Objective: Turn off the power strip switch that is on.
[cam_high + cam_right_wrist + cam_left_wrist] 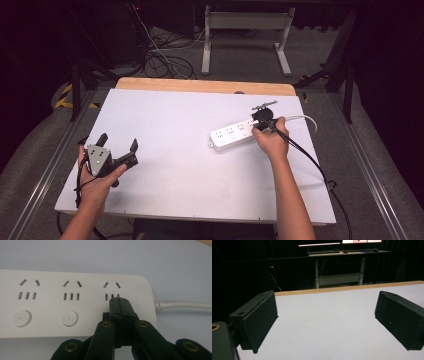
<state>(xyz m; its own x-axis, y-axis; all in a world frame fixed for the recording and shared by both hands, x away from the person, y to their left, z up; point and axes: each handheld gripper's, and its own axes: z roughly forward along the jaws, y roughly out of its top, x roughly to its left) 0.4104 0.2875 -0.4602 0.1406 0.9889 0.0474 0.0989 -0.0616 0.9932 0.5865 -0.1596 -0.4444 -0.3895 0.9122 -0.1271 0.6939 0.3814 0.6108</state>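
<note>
A white power strip (pixel 231 134) lies on the white table top (pixel 190 170), right of centre. Its white cord (pixel 305 119) curls off its right end. My right gripper (pixel 257 123) is shut, its closed tips set on the strip's right end. In the right gripper view those tips (pixel 119 301) sit just below the third socket (pixel 112 285) and cover what lies under them. Round buttons (pixel 22 318) (pixel 69 318) show below the other two sockets. My left gripper (pixel 118 143) is held at the table's left, open with nothing between its fingers (pixel 259 320).
A small dark object (pixel 264 105) lies just beyond the strip. The right gripper's black cable (pixel 310 159) runs off the table's right edge. A wooden strip (pixel 200 85) borders the far edge. Beyond it stand a desk frame (pixel 245 30) and floor cables (pixel 165 55).
</note>
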